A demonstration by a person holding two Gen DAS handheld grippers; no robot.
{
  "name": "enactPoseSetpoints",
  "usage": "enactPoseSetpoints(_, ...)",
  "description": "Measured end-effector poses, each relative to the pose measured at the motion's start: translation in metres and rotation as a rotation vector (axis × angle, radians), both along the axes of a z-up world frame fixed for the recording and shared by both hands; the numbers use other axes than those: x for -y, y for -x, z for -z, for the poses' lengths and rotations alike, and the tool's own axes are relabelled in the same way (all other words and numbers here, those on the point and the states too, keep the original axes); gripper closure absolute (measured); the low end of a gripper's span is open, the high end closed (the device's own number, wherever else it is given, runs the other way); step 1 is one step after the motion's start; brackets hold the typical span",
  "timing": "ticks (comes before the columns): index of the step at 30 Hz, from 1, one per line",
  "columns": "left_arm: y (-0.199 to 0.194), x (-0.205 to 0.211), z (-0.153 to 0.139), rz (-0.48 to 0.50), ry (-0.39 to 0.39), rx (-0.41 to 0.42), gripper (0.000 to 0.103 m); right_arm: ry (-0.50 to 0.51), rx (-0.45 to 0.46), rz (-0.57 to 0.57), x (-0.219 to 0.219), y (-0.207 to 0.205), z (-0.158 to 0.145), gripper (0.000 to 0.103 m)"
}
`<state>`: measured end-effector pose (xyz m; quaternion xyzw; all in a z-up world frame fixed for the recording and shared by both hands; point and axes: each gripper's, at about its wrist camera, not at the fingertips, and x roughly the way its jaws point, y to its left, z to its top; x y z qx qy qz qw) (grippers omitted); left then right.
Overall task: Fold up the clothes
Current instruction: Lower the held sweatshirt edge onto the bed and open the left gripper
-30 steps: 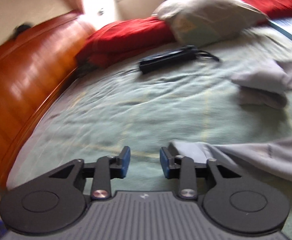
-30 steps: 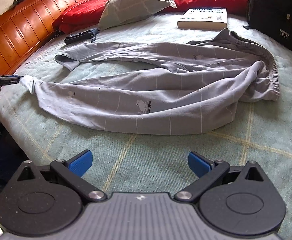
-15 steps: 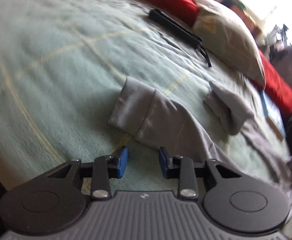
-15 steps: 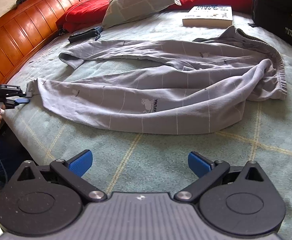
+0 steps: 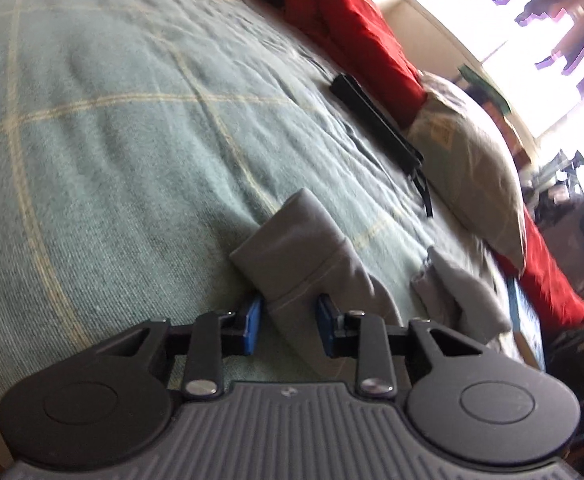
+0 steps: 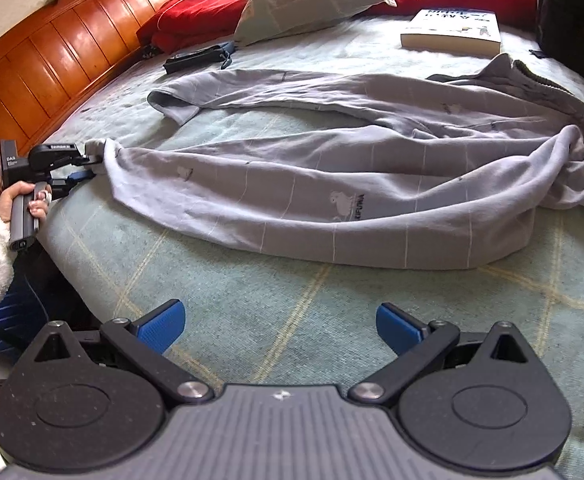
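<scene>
Between left tool (image 5: 288,322) pads: trouser cuff (image 5: 292,248); right tool (image 6: 280,326) apart.

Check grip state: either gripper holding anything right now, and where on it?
Left gripper straddles the cuff of one trouser leg, pads not visibly closed on it; a firm hold cannot be told. Right gripper is open, holding nothing, short of the trousers.

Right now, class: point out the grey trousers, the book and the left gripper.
grey trousers (image 6: 371,216): right wrist view, near leg by the printed logo.
book (image 6: 451,30): right wrist view, its cover.
left gripper (image 5: 288,322): left wrist view, gap between fingertips, around the cuff.
</scene>
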<state>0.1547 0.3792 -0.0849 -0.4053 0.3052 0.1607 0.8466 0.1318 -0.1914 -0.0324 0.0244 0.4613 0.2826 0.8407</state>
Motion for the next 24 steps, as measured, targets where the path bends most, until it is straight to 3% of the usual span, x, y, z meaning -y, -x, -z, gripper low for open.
enactPoseSetpoints(1, -0.002, 0.002, -0.002, -0.014, -0.010, -0.010, 0.078, -0.001, 0.000, 0.001, 0.000, 0.000, 0.000, 0.000)
enactPoseSetpoints(3, -0.007, 0.008, -0.007, -0.034, -0.059, -0.046, 0.095, -0.003, -0.001, 0.002, 0.001, 0.001, 0.000, 0.000)
enactPoseSetpoints(5, -0.007, 0.012, -0.014, -0.034, -0.096, -0.059, 0.099, -0.005, -0.001, 0.003, 0.001, 0.001, 0.000, 0.000)
enactPoseSetpoints(11, 0.016, 0.002, -0.043, -0.041, -0.171, -0.060, 0.099, -0.011, -0.002, 0.007, 0.003, 0.003, 0.000, 0.000)
enactPoseSetpoints(15, 0.024, -0.007, -0.060, -0.021, -0.217, -0.106, 0.099, -0.012, -0.003, 0.008, 0.004, 0.004, 0.001, 0.000)
enactPoseSetpoints(21, 0.035, -0.015, -0.052, -0.010, -0.242, -0.188, 0.098, -0.010, -0.019, 0.016, 0.007, 0.003, 0.006, 0.000)
enactPoseSetpoints(24, 0.037, -0.010, -0.045, 0.011, -0.316, -0.264, 0.085, 0.000, -0.045, 0.042, 0.010, -0.001, 0.017, 0.000)
